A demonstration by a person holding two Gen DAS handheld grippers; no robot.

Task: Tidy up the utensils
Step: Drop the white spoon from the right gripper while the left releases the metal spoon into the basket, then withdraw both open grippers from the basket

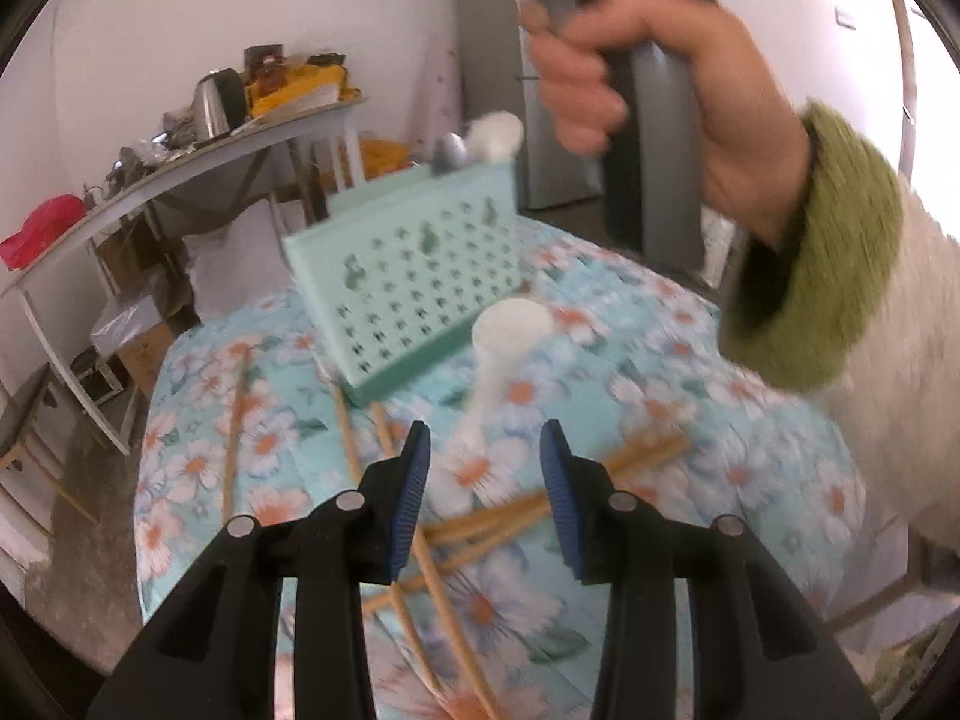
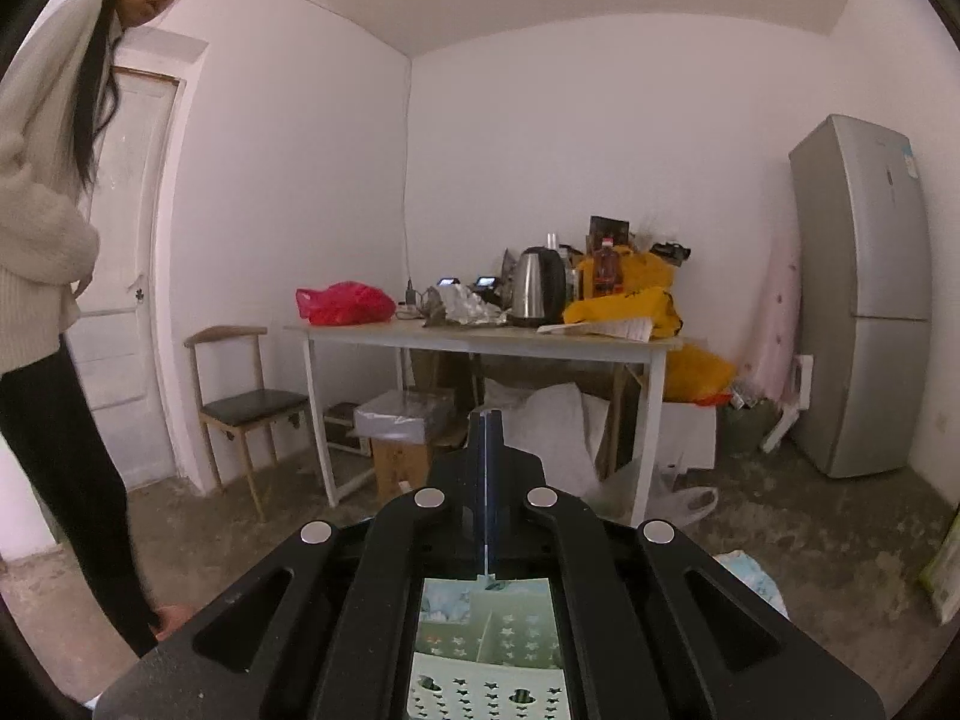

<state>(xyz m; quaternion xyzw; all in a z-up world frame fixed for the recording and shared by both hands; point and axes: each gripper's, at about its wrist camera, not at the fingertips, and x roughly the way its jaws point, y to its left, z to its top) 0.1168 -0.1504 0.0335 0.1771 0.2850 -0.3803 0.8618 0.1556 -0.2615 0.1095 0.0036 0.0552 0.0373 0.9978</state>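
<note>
Above the flowered counter (image 1: 690, 360), in the left wrist view, the left gripper (image 1: 485, 456) hovers with its 2 blue-padded fingers (image 1: 414, 492) spread wide and holding nothing. Between and just beyond the fingers lies a white spoon (image 1: 504, 348), bowl end pointing toward the mint-green utensil holder (image 1: 408, 276). The holder stands on the counter, its star-punched wall facing the camera; a metal spoon (image 1: 450, 153) and a second white spoon (image 1: 495, 132) stick up from its far side. Wooden chopsticks (image 1: 516, 510) lie scattered in front of the holder, some crossing under the fingers, 1 more (image 1: 234, 426) left of the holder. Above and right of the holder, a bare hand (image 1: 648, 90) in a green cuff grips a grey handle.

In the right wrist view, the right gripper (image 2: 487, 438) has its fingers pressed together with no gap, and nothing shows between them. It looks level across the room, and through its frame the holder (image 2: 486, 654) appears directly below, its inner divider visible. Beyond the holder stand a cluttered white table (image 2: 480, 339), a chair (image 2: 240, 402) and a fridge (image 2: 864, 294).
</note>
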